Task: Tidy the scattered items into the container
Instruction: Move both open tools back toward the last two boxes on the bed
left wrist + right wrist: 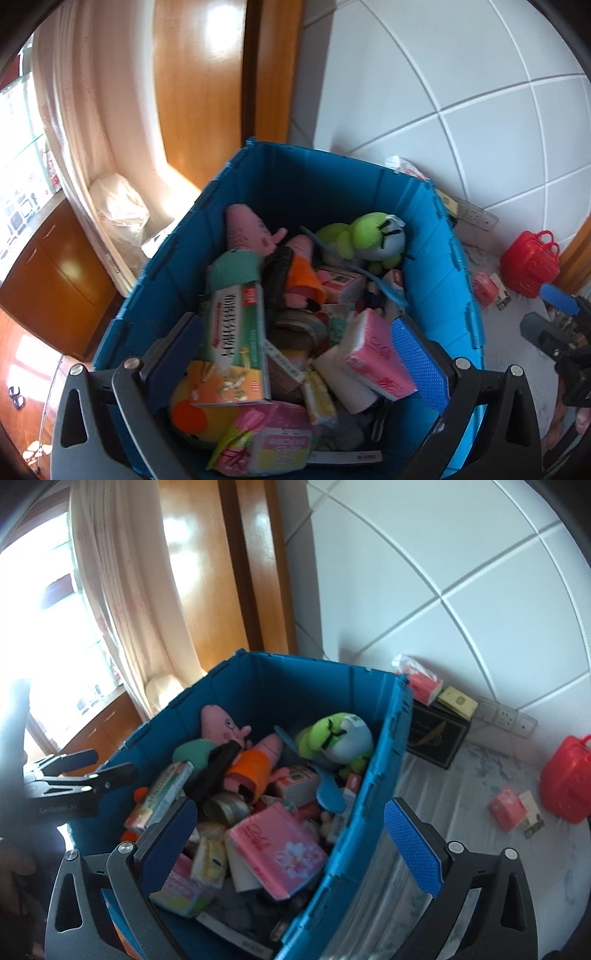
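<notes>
Both tongs, left (295,354) and right (291,834), gape empty over blue crate (373,775); swing right toward pink packet (506,806), right of frame

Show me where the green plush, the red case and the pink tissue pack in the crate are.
green plush (364,230): left wrist view, on its green head.
red case (567,775): right wrist view, on its front wall.
pink tissue pack (275,849): right wrist view, on its top face, inside the crate.
</notes>
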Demonstrator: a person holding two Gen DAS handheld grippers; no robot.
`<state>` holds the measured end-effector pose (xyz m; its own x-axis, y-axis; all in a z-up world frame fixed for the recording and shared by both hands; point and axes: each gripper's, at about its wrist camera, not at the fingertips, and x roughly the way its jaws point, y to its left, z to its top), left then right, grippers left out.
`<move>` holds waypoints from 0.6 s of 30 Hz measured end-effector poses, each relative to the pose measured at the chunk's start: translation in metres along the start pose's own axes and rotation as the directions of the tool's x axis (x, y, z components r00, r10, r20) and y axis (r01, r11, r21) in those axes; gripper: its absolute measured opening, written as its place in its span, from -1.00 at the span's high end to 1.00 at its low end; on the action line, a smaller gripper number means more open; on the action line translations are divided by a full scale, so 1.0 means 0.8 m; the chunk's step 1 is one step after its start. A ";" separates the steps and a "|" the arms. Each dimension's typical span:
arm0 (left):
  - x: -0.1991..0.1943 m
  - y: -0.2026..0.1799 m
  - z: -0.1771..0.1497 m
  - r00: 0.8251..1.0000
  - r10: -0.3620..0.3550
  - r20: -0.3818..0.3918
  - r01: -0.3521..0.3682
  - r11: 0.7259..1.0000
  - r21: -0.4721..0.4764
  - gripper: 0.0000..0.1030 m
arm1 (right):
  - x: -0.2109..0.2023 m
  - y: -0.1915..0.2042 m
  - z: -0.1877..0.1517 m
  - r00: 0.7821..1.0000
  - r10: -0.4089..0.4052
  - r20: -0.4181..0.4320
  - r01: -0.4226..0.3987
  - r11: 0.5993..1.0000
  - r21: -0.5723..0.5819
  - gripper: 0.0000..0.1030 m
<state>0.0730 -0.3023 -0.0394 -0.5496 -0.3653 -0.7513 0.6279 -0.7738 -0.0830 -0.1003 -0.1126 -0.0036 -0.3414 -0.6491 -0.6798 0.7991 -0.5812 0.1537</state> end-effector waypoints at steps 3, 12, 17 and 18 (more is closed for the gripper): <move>0.005 -0.030 0.001 0.999 -0.045 -0.006 0.045 0.999 0.028 -1.00 | -0.014 -0.025 -0.013 1.000 -0.031 -0.002 0.031 0.999 0.024 -1.00; 0.003 -0.171 -0.007 0.991 -0.130 -0.017 0.131 0.980 0.147 -1.00 | -0.072 -0.127 -0.064 0.991 -0.130 0.005 0.129 0.984 0.122 -1.00; -0.012 -0.260 -0.021 0.990 -0.138 -0.014 0.138 0.971 0.193 -1.00 | -0.115 -0.204 -0.105 0.987 -0.158 0.015 0.152 0.970 0.189 -1.00; -0.015 -0.281 -0.025 0.990 -0.138 -0.014 0.138 0.971 0.196 -1.00 | -0.124 -0.222 -0.115 0.986 -0.164 0.016 0.157 0.967 0.198 -1.00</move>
<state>-0.0506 -0.1135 -0.0250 -0.6231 -0.2476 -0.7419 0.4255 -0.9032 -0.0560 -0.1627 0.1001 -0.0290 -0.4756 -0.5531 -0.6840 0.6214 -0.7617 0.1838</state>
